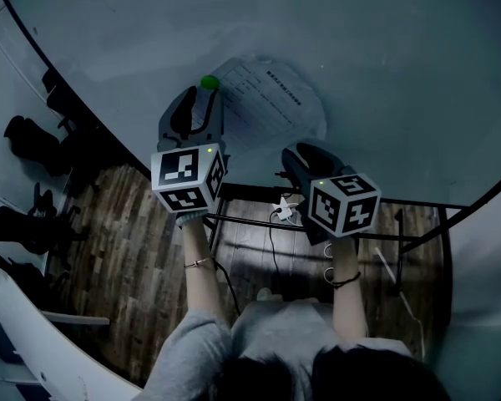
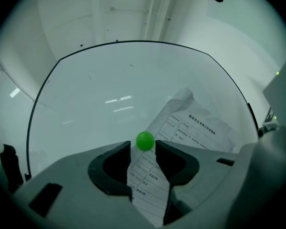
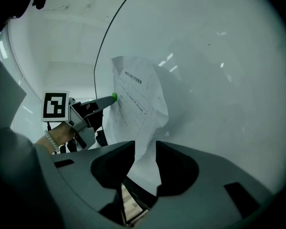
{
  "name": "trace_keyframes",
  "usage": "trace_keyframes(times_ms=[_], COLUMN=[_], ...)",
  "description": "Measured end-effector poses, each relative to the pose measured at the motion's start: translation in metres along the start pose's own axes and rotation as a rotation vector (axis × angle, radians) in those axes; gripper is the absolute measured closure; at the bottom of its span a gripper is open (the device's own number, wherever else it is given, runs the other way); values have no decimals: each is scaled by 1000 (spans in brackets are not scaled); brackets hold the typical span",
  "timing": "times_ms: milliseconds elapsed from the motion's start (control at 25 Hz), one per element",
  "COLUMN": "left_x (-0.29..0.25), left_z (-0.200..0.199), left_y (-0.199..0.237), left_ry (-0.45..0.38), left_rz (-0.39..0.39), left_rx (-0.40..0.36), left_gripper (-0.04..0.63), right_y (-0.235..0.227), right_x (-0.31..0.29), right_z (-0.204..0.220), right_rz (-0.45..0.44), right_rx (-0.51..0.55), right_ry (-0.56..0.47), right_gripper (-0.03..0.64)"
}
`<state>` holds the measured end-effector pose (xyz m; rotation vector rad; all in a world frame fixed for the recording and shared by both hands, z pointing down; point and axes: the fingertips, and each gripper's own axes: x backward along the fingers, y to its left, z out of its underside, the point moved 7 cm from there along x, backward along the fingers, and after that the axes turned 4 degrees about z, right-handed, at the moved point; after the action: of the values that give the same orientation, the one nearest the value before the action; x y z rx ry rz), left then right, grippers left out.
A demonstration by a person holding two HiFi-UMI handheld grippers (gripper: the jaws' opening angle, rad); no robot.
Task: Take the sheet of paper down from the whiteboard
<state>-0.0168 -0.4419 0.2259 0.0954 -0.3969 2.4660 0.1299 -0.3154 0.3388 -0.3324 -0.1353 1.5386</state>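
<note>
A printed sheet of paper (image 1: 263,98) hangs creased on the whiteboard (image 1: 376,48), pinned near its left edge by a green ball magnet (image 1: 210,82). My left gripper (image 1: 202,94) is up at the magnet. In the left gripper view the magnet (image 2: 145,140) sits right at the tips of the left gripper (image 2: 143,148), whose jaws stand apart with the paper (image 2: 195,123) behind them. My right gripper (image 1: 299,153) is at the sheet's lower edge. In the right gripper view the right gripper (image 3: 145,147) is open, with the paper's lower corner (image 3: 145,159) hanging loose between its jaws.
Below the board runs its black metal stand (image 1: 250,197) with a cable and a small white fitting (image 1: 284,210). Dark office chairs (image 1: 33,140) stand on the wooden floor (image 1: 125,249) to the left. A white curved edge (image 1: 33,328) shows at lower left.
</note>
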Motion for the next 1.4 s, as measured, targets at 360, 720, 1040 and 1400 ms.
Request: trace_keyframes(times_ms=[360,720,1040,1400], left_x=[-10,-11,-10,-10], left_z=[-8,-9,-10,-15], left_y=[-3,-6,-7,-1], left_ry=[-3,-10,-2,2], left_rz=[28,-2,-13,-14], left_rx=[-86,-181,-187,-180], left_gripper=[445,454,465,465], right_y=[1,-1,-3,-5], right_x=[-6,-8,-4,0], right_z=[-7,-10,-14,-18], right_rz=[10,30,25,36], right_rx=[-6,3,-9,-29], right_ry=[-30,-56,-73,-55], right_gripper=[502,595,615,615])
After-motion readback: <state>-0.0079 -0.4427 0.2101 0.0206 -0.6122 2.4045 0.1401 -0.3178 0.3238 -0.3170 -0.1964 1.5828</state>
